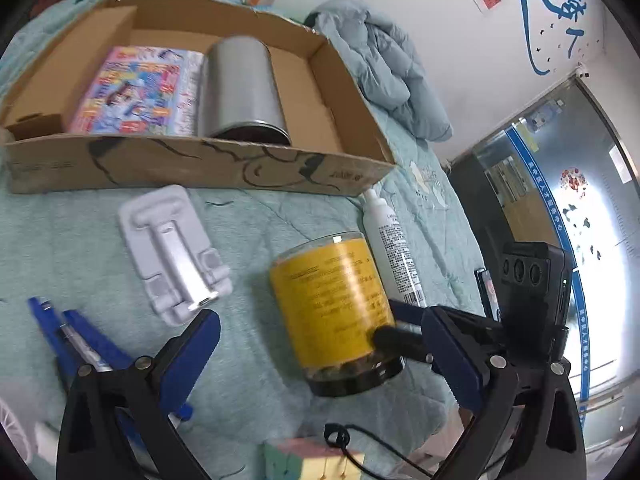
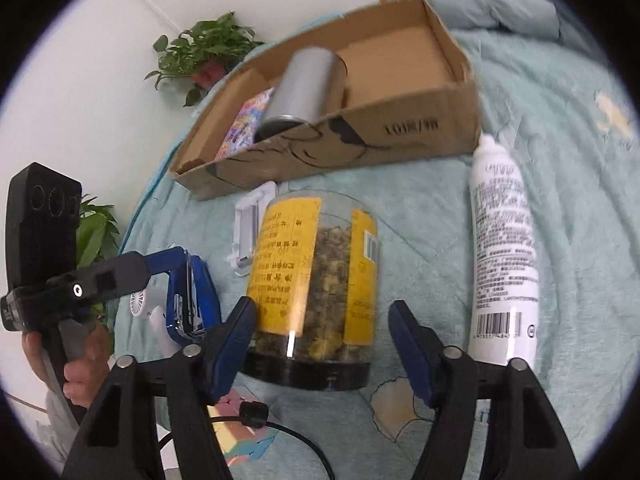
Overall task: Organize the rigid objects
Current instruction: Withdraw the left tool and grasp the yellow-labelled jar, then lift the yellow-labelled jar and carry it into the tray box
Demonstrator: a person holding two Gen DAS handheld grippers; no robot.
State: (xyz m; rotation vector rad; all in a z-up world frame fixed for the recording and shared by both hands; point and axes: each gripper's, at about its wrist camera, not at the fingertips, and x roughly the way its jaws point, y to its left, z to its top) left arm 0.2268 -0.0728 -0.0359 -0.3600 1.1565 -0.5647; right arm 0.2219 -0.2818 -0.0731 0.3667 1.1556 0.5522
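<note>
- Left tool (image 1: 320,356) spread wide over the light-green bedspread (image 1: 80,248), nothing between its blue pads (image 1: 192,356).
- Right tool (image 2: 324,344) likewise gaping, one pad on either side of the yellow-labelled jar (image 2: 316,280); left pad right at the jar's lower side, contact not possible to confirm, right pad clearly apart from it.
- Jar standing lid-down on the bed, black lid (image 2: 308,372) at the bottom, dried yellowish contents visible through the clear wall; in the left wrist view the same jar (image 1: 336,312) between the two pads, right tool reaching in from the right beside it.
- White spray bottle (image 2: 502,256) lying on its side just right of the jar, nozzle end pointing toward the cardboard box (image 2: 400,136).
- Box open-topped, farther back on the bed, holding a silver cylindrical can (image 1: 240,88) lying on its side and a colourful book (image 1: 140,92) flat beside it, touching or nearly so.
- White folding phone stand (image 1: 172,256) lying flat on the bed between the box and the left tool, left of the jar.
- Blue pens (image 1: 76,336) lying near the left pad.
- Pastel cube (image 1: 312,460) at the lower edge, under a black cable (image 1: 360,448).
- Bunched pale-blue quilt (image 1: 380,64) behind the box, against the wall.
</note>
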